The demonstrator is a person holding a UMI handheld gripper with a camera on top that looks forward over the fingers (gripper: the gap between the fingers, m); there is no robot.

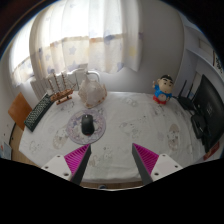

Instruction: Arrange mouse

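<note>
A dark mouse [87, 123] sits on a round light mouse mat [87, 127] on the table with the patterned cloth [130, 120], beyond my left finger. My gripper [112, 158] is open and empty, held above the near part of the table. Its fingers with magenta pads [77, 159] stand wide apart, with only bare tablecloth between them. The mouse lies well ahead of the fingertips, apart from them.
A black keyboard [39, 112] lies at the far left. A clear jug [92, 91] stands behind the mouse. A cartoon figurine [161, 90] stands at the far right, with a dark monitor [205, 104] beside it. A curtained window [90, 35] is behind the table.
</note>
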